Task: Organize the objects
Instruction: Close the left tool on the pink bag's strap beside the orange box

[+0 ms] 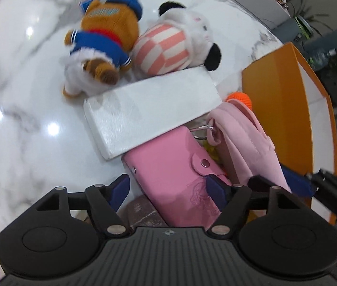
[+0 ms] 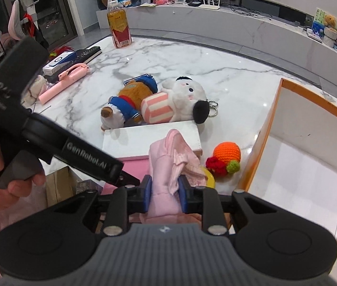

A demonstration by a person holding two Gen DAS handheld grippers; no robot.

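Observation:
My right gripper [image 2: 164, 191] is shut on a pale pink cloth pouch [image 2: 168, 164], which also shows in the left wrist view [image 1: 242, 138]. My left gripper [image 1: 168, 190] is open around a pink wallet [image 1: 168, 178], its pads apart from it. A white box [image 1: 149, 109] lies beyond the wallet and shows in the right wrist view [image 2: 144, 140]. A brown bear plush [image 1: 101, 45] and a white plush [image 1: 175, 45] lie behind it. An orange crochet toy [image 2: 225, 157] sits beside the open orange box [image 2: 263, 133].
On the marble table [image 2: 216, 71] stand a drink bottle [image 2: 118, 26], a remote [image 2: 87, 53], a blue-white carton [image 2: 59, 63] and a pink handle-like object [image 2: 63, 81] at the far left. A TV bench [image 2: 240, 23] runs behind.

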